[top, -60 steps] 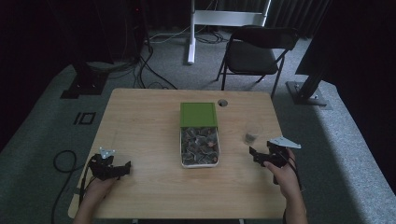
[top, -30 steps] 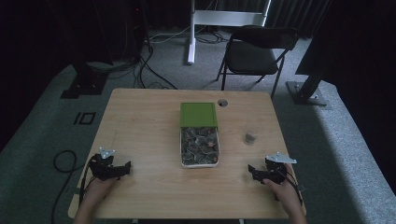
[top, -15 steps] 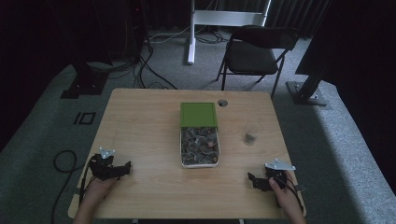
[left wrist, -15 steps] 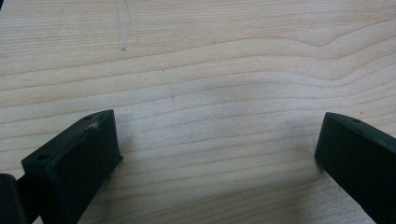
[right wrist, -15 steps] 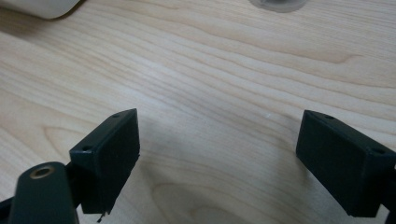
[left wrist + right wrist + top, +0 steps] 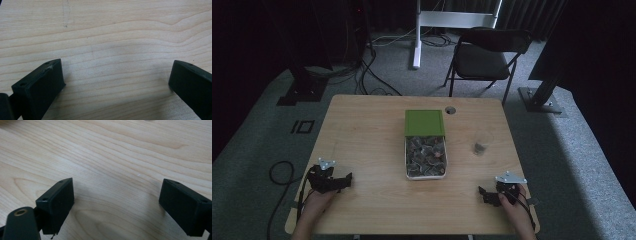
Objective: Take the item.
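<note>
A white tray [image 6: 406, 165] of small grey pieces lies mid-table, its far end covered by a green lid [image 6: 424, 122]. A small clear glass [image 6: 480, 145] with something dark in it stands to the tray's right. My left gripper [image 6: 343, 182] rests near the front left edge, held by a hand. Its jaws stand wide apart over bare wood, so my left gripper [image 6: 116, 80] is open and empty. My right gripper [image 6: 484, 195] sits near the front right corner. Seen close, my right gripper [image 6: 116, 203] is also open with nothing between its fingers.
The wooden table [image 6: 362, 130] has a cable hole [image 6: 450, 109] behind the green lid. A black folding chair [image 6: 484, 55] stands beyond the far edge. Cables [image 6: 277, 172] trail on the carpet at the left.
My right gripper has drawn back from beside the glass toward the front right corner, leaving the glass standing alone. The left gripper has stayed put.
</note>
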Demonstrator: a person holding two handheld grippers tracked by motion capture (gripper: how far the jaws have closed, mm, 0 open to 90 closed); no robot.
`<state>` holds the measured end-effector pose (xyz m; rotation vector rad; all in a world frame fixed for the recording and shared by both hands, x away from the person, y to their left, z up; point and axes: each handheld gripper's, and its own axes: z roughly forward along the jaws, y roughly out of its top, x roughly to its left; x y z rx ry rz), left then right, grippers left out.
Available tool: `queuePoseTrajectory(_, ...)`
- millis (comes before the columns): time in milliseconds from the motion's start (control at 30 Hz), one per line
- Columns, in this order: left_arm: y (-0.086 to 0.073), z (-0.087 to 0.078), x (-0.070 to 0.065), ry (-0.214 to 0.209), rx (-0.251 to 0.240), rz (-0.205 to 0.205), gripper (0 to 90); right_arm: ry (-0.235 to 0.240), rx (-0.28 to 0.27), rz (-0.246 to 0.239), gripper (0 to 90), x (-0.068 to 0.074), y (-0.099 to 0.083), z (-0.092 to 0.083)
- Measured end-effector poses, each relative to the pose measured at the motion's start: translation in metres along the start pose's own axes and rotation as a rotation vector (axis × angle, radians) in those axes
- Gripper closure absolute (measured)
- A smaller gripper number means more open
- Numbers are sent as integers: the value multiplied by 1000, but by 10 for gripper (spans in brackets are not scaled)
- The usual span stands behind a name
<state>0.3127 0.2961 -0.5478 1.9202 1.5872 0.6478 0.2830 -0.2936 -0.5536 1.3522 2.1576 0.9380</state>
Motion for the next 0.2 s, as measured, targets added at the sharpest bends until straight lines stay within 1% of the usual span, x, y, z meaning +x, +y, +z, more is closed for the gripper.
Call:
queuePoseTrajectory(100, 0, 0, 0, 0, 0, 1, 3, 5, 1, -8, 125, 0, 0, 0)
queuePoseTrajectory(200, 0, 0, 0, 0, 0, 1, 3, 13, 4, -5, 124, 0, 0, 0)
